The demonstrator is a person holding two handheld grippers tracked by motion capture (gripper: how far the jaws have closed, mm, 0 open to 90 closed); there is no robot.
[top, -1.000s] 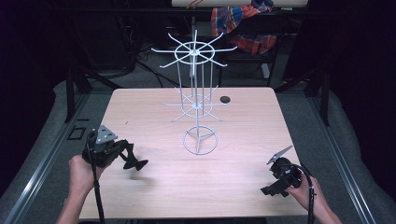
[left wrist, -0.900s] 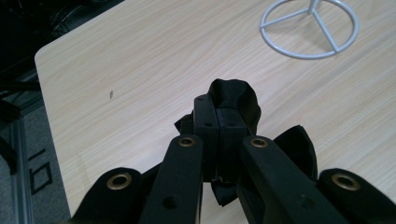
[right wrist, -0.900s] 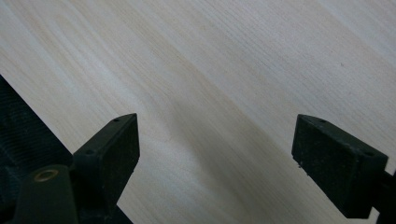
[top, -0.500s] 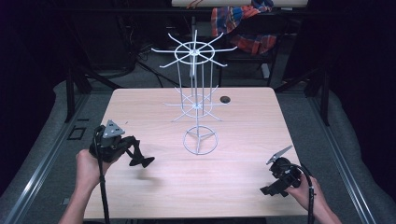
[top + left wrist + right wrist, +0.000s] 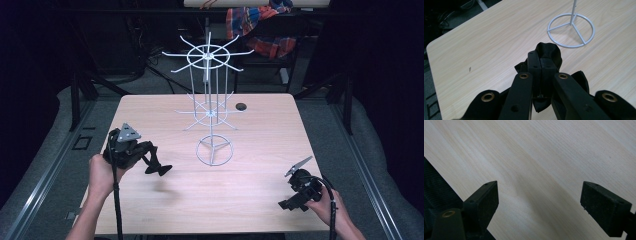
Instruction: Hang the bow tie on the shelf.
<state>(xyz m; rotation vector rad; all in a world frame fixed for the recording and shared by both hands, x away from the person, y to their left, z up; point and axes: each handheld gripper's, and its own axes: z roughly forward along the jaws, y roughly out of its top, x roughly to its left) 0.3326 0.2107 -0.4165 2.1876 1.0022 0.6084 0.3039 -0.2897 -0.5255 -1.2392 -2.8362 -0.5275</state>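
A small black soft item (image 5: 548,53), seemingly cloth, is clamped between the closed jaws of the left gripper (image 5: 159,169) and held above the table at nine o'clock from the white wire rack (image 5: 212,95), standing upright mid-table.

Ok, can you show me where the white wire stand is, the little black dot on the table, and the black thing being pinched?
white wire stand (image 5: 214,151), high view, on its round base ring.
small black dot (image 5: 241,106), high view, its middle.
black thing (image 5: 548,52), left gripper view, the part poking past the shut tongs.
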